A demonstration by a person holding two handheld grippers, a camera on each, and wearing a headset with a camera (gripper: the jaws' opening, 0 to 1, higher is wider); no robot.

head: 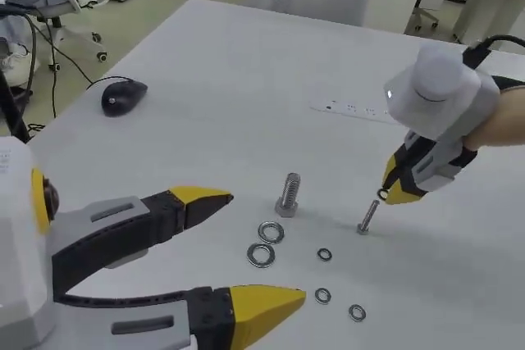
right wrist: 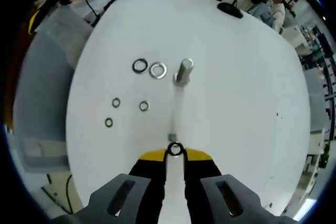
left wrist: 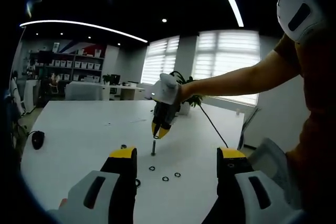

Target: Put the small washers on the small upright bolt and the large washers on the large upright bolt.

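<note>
My right gripper is shut on a small washer, held just above the top of the small upright bolt. To the left of that bolt stands the large upright bolt, with two large washers lying flat in front of it. Three small washers lie loose on the white table nearer me. My left gripper hangs open at the lower left with nothing between its fingers, short of the washers. From the left gripper view, the right gripper hovers over the small bolt.
A black computer mouse rests at the table's far left, and a thin printed strip lies behind the bolts. The table's left edge gives onto office chairs and cables. A person's arm reaches in from the right.
</note>
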